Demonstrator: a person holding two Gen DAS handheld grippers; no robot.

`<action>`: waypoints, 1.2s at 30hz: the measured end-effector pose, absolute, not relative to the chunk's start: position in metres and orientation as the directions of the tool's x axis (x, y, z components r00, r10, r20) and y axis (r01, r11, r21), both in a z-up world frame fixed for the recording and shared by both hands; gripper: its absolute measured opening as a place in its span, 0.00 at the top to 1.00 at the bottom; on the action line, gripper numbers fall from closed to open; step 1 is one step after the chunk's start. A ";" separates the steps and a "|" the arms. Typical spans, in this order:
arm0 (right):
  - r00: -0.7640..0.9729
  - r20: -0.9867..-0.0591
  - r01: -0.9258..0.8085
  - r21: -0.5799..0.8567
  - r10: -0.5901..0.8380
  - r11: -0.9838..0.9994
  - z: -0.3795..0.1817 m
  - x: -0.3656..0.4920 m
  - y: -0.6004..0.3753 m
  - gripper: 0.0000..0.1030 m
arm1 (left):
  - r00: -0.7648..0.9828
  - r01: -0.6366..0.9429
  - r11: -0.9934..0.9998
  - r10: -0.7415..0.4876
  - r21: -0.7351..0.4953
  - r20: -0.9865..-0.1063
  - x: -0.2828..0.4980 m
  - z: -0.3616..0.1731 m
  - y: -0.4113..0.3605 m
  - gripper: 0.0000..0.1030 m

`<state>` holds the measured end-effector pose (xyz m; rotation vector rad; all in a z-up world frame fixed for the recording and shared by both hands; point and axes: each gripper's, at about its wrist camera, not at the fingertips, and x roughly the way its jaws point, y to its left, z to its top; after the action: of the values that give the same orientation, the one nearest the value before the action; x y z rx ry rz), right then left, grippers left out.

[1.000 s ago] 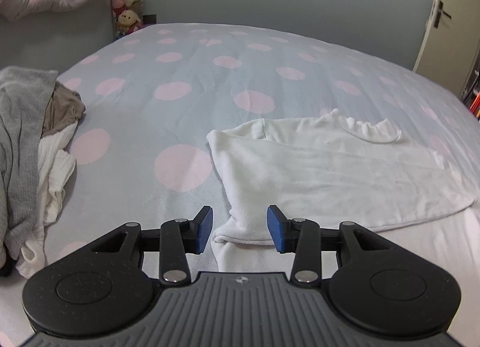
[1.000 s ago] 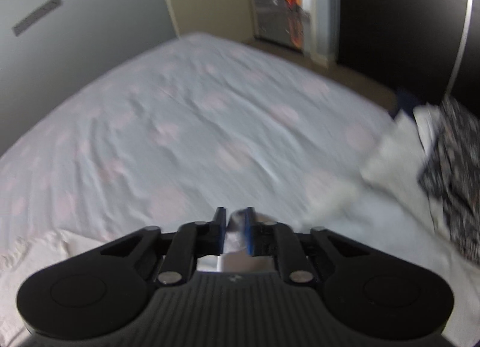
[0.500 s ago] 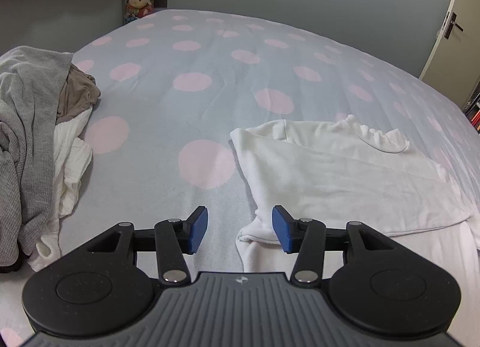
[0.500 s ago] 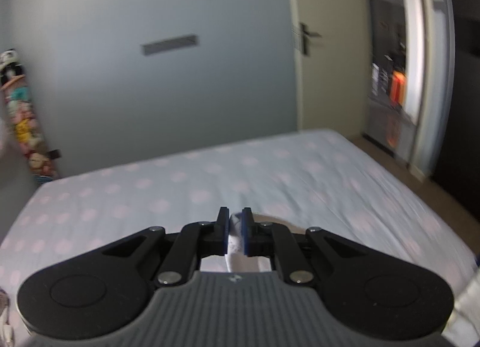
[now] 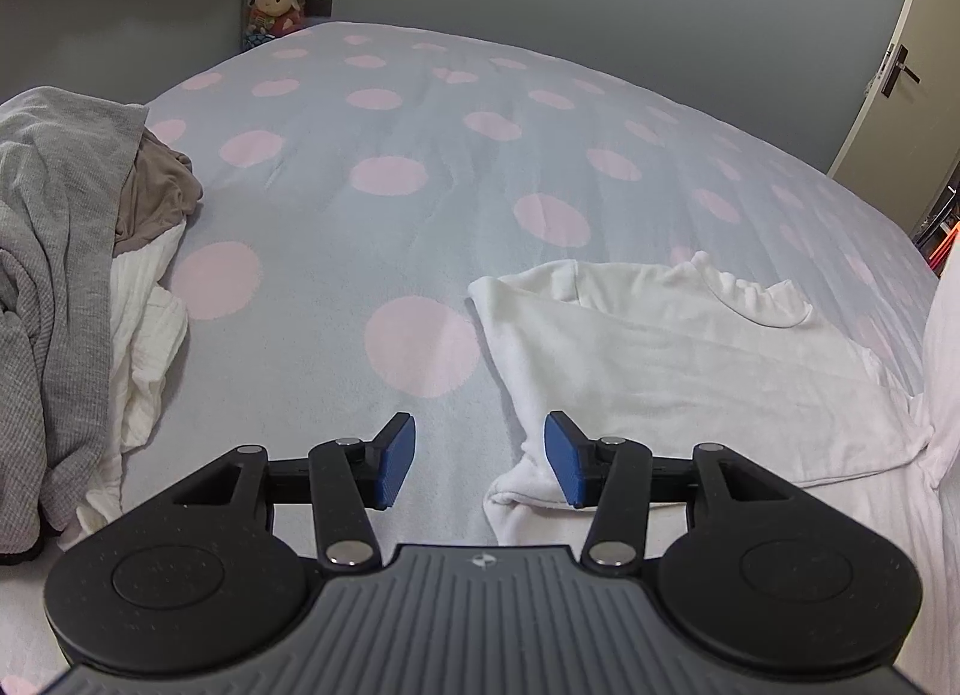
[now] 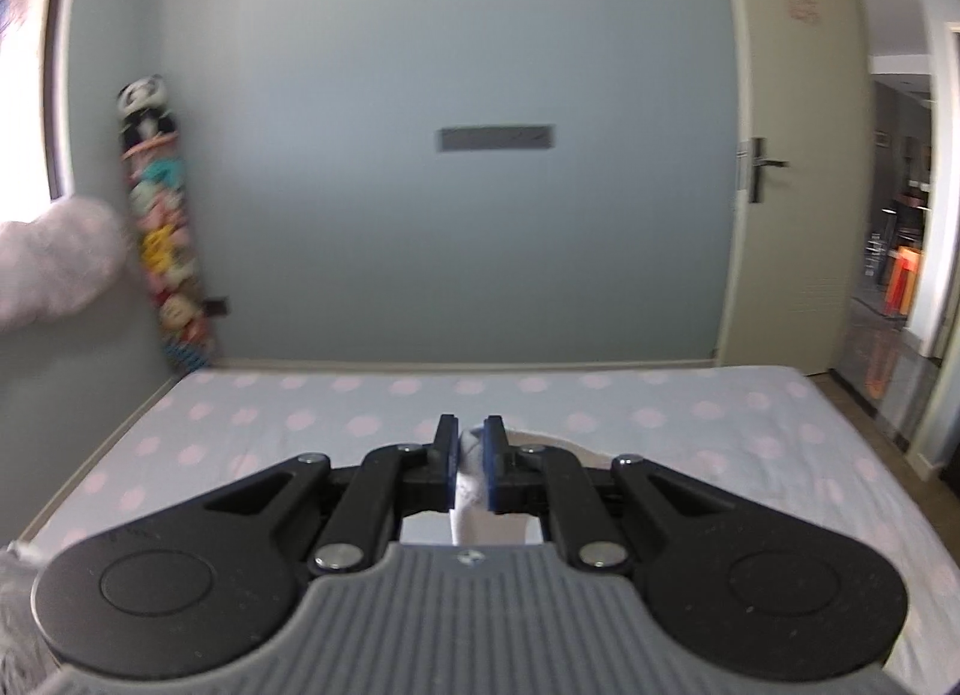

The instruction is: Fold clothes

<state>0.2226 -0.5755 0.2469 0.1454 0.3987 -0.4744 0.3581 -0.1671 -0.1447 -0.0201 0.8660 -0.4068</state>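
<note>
One fold in on white top [image 5: 648, 359]; we pinch its fabric in right gripper [image 6: 469, 470], left gripper [image 5: 480, 458] spread over hem. Clothes pile [image 5: 66, 275] untouched.

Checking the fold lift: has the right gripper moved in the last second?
Yes. The right gripper, shut on white cloth, tilted upward: the bed filled its view before; now the wall plate sits centre.

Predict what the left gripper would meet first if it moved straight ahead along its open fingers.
Probably the polka-dot bedspread: the left gripper points over bare cover, with the white shirt lying just beside its right finger. Depth is unclear, so the shirt's edge might be brushed.
</note>
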 end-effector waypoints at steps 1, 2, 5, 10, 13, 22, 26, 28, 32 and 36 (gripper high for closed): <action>0.819 -0.417 0.452 0.048 -0.393 0.891 0.239 0.227 -0.570 0.91 | 0.577 0.337 0.924 -0.353 -0.178 -0.737 0.359 -0.145 -0.166 0.56; 0.822 -0.431 0.435 0.052 -0.372 0.899 0.231 0.231 -0.565 0.91 | 0.577 0.335 0.925 -0.352 -0.179 -0.738 0.360 -0.145 -0.165 0.56; 0.823 -0.479 0.384 0.077 -0.304 0.920 0.199 0.244 -0.553 0.91 | 0.575 0.332 0.926 -0.352 -0.183 -0.739 0.361 -0.145 -0.162 0.56; 0.819 -0.538 0.307 0.118 -0.199 0.944 0.147 0.262 -0.521 0.91 | 0.579 0.320 0.928 -0.352 -0.191 -0.736 0.365 -0.144 -0.157 0.55; 0.814 -0.561 0.272 0.141 -0.150 0.952 0.115 0.274 -0.494 0.91 | 0.578 0.321 0.926 -0.356 -0.197 -0.734 0.367 -0.145 -0.155 0.55; 0.778 -0.628 0.196 0.230 -0.008 0.953 0.024 0.317 -0.437 0.91 | 0.569 0.318 0.924 -0.366 -0.214 -0.737 0.376 -0.152 -0.152 0.55; 0.752 -0.657 0.170 0.285 0.063 0.943 -0.016 0.332 -0.417 0.91 | 0.565 0.320 0.920 -0.376 -0.225 -0.735 0.379 -0.156 -0.152 0.55; 0.738 -0.668 0.163 0.318 0.099 0.934 -0.036 0.339 -0.407 0.91 | 0.562 0.323 0.918 -0.382 -0.231 -0.734 0.380 -0.158 -0.152 0.55; 0.701 -0.689 0.138 0.385 0.185 0.913 -0.073 0.350 -0.387 0.90 | 0.556 0.312 0.921 -0.376 -0.233 -0.741 0.383 -0.163 -0.152 0.55; 0.677 -0.698 0.116 0.414 0.233 0.903 -0.093 0.355 -0.376 0.85 | 0.543 0.305 0.925 -0.364 -0.227 -0.756 0.384 -0.170 -0.152 0.55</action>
<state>0.3550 -0.3756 -0.0925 0.4531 0.8317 0.0684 0.3835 -0.1515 -0.1696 -0.0711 0.9142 -0.3973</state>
